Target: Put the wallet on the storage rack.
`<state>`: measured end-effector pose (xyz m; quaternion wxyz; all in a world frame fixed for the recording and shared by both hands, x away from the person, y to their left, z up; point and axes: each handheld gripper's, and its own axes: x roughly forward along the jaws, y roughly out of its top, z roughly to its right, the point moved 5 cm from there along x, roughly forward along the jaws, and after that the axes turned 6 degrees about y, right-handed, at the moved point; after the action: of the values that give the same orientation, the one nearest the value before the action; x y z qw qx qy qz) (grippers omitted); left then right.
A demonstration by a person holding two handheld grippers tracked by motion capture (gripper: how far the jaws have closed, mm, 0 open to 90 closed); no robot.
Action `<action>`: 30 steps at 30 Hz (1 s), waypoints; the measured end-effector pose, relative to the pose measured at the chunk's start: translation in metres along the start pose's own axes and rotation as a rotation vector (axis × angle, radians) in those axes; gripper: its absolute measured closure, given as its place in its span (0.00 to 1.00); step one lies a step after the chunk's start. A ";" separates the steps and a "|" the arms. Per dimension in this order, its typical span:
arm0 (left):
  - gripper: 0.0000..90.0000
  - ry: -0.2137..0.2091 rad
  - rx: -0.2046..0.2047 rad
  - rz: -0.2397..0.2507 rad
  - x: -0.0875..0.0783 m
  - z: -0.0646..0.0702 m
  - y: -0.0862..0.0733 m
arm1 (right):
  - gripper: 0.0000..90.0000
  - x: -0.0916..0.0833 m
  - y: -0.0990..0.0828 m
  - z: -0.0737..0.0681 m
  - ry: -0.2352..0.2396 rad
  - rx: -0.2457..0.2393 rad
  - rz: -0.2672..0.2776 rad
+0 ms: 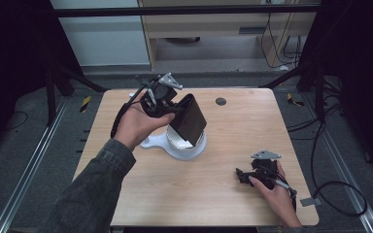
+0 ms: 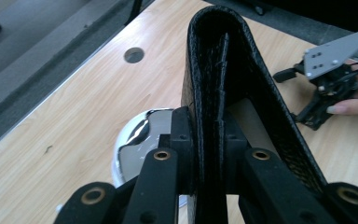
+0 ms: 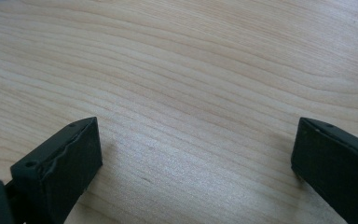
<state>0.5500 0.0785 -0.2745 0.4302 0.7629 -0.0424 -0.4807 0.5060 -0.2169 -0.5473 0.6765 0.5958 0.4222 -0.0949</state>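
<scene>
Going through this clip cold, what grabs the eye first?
The black leather wallet, folded over and clamped in the left gripper, held up above a white dish with a shiny inside near the table's middle. Next, the right gripper at the near right, jaws wide open over bare wood of the table, nothing between them.

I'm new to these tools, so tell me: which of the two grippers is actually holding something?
The left gripper, raised over the white dish, is clamped on a black wallet. The right gripper rests low near the table, its jaws wide apart around bare wood.
</scene>
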 end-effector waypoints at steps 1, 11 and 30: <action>0.89 0.003 -0.002 0.001 0.000 -0.002 -0.001 | 0.02 0.000 0.000 0.000 0.000 0.000 0.000; 0.89 0.024 0.002 -0.037 0.010 -0.008 -0.014 | 0.02 0.000 0.000 0.000 0.000 0.000 0.000; 0.89 0.034 0.014 -0.085 0.046 -0.017 -0.024 | 0.02 0.000 0.000 0.000 0.000 0.000 0.000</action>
<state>0.5796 0.0819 -0.3206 0.4047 0.7751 -0.0059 -0.4852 0.5061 -0.2169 -0.5473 0.6766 0.5958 0.4221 -0.0950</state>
